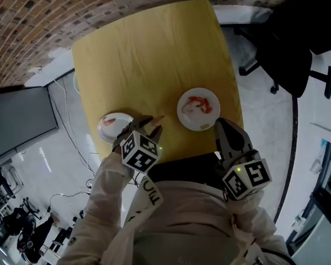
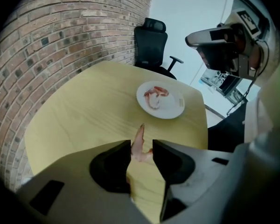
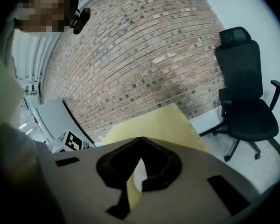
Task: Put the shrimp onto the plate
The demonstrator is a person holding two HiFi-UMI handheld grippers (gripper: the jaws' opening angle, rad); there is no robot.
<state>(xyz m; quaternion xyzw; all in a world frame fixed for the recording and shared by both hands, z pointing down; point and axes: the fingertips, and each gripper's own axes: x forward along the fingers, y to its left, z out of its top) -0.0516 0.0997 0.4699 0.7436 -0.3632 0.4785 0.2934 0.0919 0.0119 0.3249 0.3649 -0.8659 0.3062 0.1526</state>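
My left gripper (image 1: 152, 125) is shut on a pale pink shrimp (image 2: 139, 143), whose tail sticks out past the fingertips above the yellow table (image 1: 149, 54). Ahead of it in the left gripper view lies a white plate (image 2: 173, 107) with a red shrimp (image 2: 154, 95) on it; in the head view this plate (image 1: 207, 120) sits right of the held shrimp (image 1: 157, 118). A second white plate (image 1: 111, 131) with a bit of shrimp lies just left of my left gripper. My right gripper (image 1: 220, 125) hovers at the table's near edge beside the right plate, shut and empty (image 3: 140, 141).
A brick wall (image 1: 55, 10) runs behind the table. A black office chair (image 1: 289, 59) stands to the right on the grey floor. A dark panel (image 1: 16, 120) stands to the left. The person's pale sleeves and body fill the near side.
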